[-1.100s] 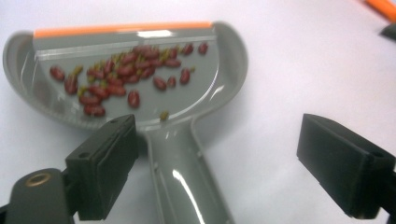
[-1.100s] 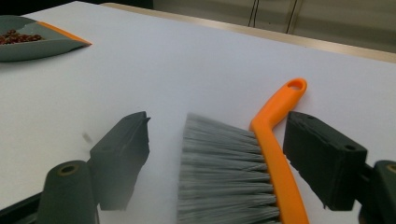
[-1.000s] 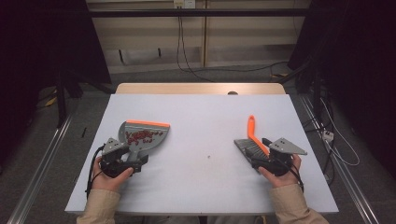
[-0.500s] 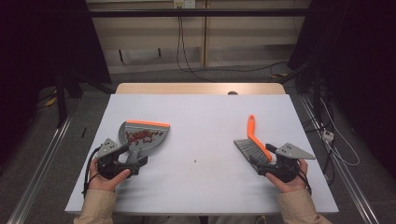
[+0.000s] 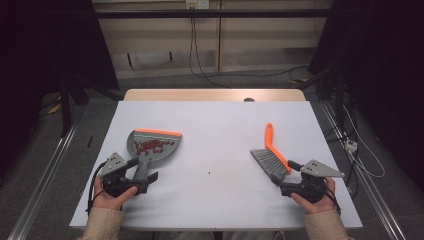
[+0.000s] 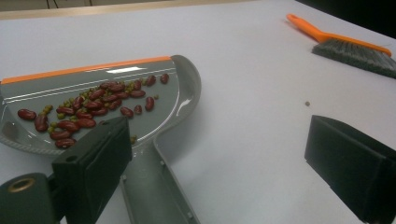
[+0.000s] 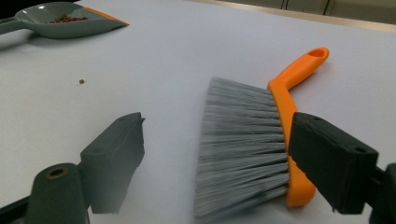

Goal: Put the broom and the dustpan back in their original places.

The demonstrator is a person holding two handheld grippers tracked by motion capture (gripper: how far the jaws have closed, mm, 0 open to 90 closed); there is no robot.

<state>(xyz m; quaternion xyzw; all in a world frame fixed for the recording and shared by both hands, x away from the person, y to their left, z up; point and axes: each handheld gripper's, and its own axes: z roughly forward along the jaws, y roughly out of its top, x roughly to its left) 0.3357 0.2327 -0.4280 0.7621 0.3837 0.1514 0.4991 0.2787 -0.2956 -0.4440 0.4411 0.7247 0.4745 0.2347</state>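
Both jaws were spread wide: the left hand-held gripper (image 5: 142, 176) beside the dustpan (image 5: 150, 146), the right hand-held gripper (image 5: 290, 176) by the brush (image 5: 271, 159). Best to back off slowly, bumping nothing.

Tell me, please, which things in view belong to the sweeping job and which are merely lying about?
Belonging: dustpan, beans in it, brush, stray speck on the table, left gripper, right gripper.

Lying about: cables on the floor, plug right of the table.

Open right claw (image 7: 215, 163) straddles the brush (image 7: 261, 140) lying on the table (image 7: 177, 51).
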